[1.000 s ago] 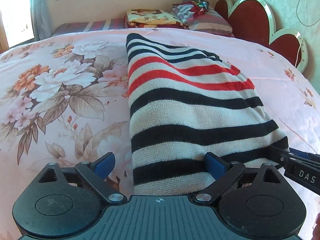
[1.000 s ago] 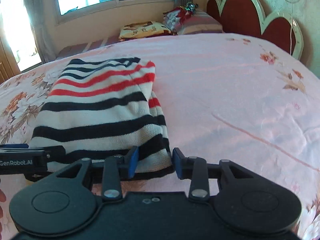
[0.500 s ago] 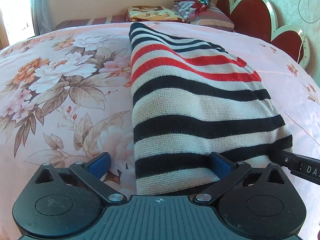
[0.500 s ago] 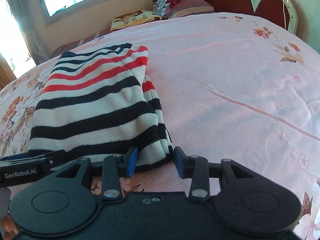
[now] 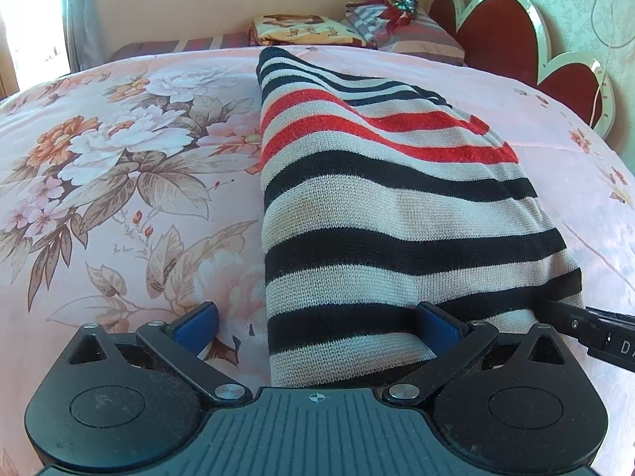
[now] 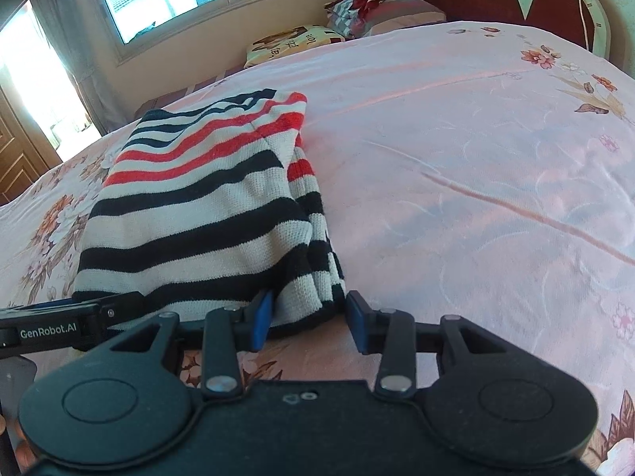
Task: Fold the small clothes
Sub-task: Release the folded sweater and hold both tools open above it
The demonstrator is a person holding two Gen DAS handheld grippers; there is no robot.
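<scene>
On a pink floral bedspread (image 5: 119,206), a striped knit sweater (image 5: 389,214) lies already folded lengthwise, its hem at the near edge and its red bands toward the far pillows (image 5: 401,27). The left gripper (image 5: 317,327) straddles the near left hem corner with fingers spread wide; the right gripper (image 6: 309,317) brackets the near right corner, jaws parted and not pinching. Both appear placed to seize the hem together, likely for lifting it toward the far end.
</scene>
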